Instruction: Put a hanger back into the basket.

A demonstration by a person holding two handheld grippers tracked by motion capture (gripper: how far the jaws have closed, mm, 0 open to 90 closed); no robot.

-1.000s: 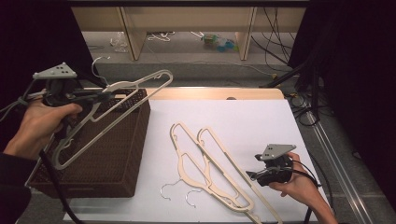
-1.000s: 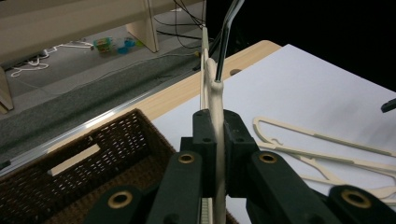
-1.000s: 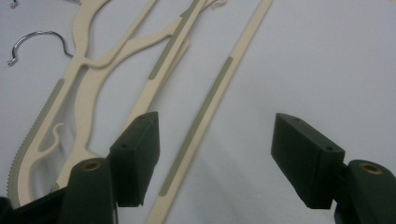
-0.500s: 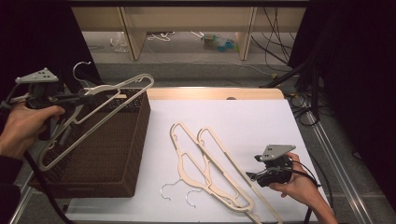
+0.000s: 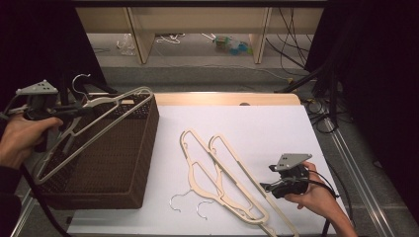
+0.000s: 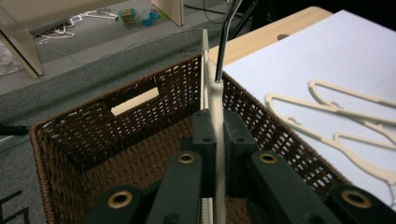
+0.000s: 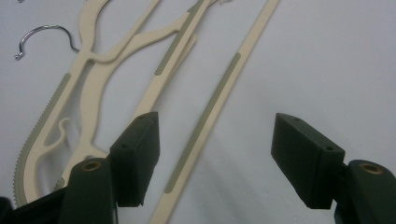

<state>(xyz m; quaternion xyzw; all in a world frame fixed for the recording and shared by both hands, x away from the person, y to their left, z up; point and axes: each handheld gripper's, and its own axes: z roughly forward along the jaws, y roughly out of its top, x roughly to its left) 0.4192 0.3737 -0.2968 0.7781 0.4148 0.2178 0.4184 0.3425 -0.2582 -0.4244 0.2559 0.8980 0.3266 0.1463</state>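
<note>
Left tool (image 5: 74, 109) grips one hanger (image 5: 91, 129) over the basket (image 5: 126, 163), not yet dropped; right tool (image 5: 267, 186), wide, has two hangers (image 5: 225, 175) left mid-table.

Left gripper (image 5: 74, 109): held level in the left hand (image 5: 22, 138) at the left of the high view, jaws clamped together. Right gripper (image 5: 267, 186): low in the right hand (image 5: 311, 195), jaws spread wide, nothing pressed between the pads.

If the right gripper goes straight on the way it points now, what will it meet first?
Probably the nearest hanger: in the right gripper view its long bar runs between the open jaws of the right gripper, just ahead on the white table. The gap to it is hard to judge.
</note>
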